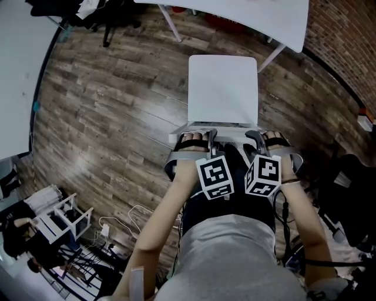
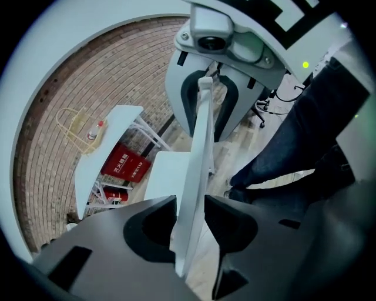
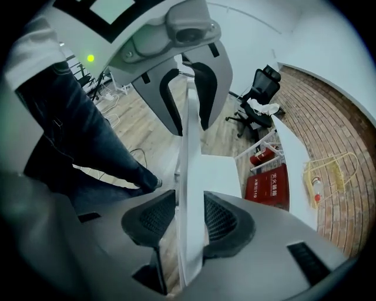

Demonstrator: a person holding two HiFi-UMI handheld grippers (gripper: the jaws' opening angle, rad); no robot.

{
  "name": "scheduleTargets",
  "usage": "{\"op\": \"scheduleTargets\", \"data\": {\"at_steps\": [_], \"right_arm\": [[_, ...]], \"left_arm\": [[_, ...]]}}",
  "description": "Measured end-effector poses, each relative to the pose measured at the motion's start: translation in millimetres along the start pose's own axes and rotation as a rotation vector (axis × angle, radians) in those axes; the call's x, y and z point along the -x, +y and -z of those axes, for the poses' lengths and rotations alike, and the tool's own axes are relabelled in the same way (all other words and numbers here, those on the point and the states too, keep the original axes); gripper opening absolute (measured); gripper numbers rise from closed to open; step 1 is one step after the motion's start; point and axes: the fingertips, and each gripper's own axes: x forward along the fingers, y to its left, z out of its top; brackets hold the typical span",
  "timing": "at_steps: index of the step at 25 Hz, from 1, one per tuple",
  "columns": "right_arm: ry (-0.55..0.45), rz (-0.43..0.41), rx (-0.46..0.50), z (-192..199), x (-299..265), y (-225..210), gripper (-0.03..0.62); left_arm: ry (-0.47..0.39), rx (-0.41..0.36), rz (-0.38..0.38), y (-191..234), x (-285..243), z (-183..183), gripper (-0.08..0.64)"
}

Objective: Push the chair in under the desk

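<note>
**Chair, held at the backrest, standing short of the desk: push not yet made.**
Floor (image 1: 117, 106): bare planks, open run ahead. Desk (image 1: 247, 17): white, near edge just beyond the seat. Its legs (image 1: 169, 23) stand either side of the gap to enter. Chair (image 1: 223, 88): seat towards the desk, lined up between those legs. Backrest (image 2: 197, 170): top edge between both sets of jaws. Right gripper (image 3: 189, 214): pads clamped on it. Left gripper (image 2: 189, 211): jaws spread astride it, no squeeze seen. Next, likely: close left, then push straight and level.
</note>
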Motion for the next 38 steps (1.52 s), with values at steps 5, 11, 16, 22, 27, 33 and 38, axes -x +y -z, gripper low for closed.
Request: {"op": "scheduleTargets", "data": {"at_steps": [5, 11, 16, 22, 27, 33, 38], "right_arm": [[0.049, 0.007, 0.045, 1.9, -6.5, 0.9, 0.123], [0.067, -0.006, 0.016, -0.2, -6.2, -0.3, 0.097], [0.045, -0.023, 0.033, -10.1, -3.8, -4.2, 0.095], [0.067, -0.048, 0.067, -15.8, -5.2, -8.5, 0.095], [0.063, -0.071, 0.074, -17.0, -7.4, -8.8, 0.095], [0.071, -0.07, 0.071, -19.3, -16.5, -34.1, 0.095], [0.081, -0.067, 0.062, -26.0, -25.9, -58.8, 0.095]], "left_arm": [[0.042, -0.031, -0.002, -2.6, -5.5, 1.8, 0.124], [0.082, -0.036, 0.014, -2.2, -6.6, 1.0, 0.114], [0.106, 0.0, 0.023, 1.7, -6.9, 5.1, 0.114], [0.098, 0.0, 0.056, 7.3, -6.7, 9.2, 0.109], [0.102, 0.026, 0.077, 8.2, -8.4, 10.9, 0.109], [0.083, 0.046, 0.054, 33.6, -17.7, 12.3, 0.112], [0.068, 0.036, 0.066, 58.1, -27.5, 17.6, 0.112]]}}
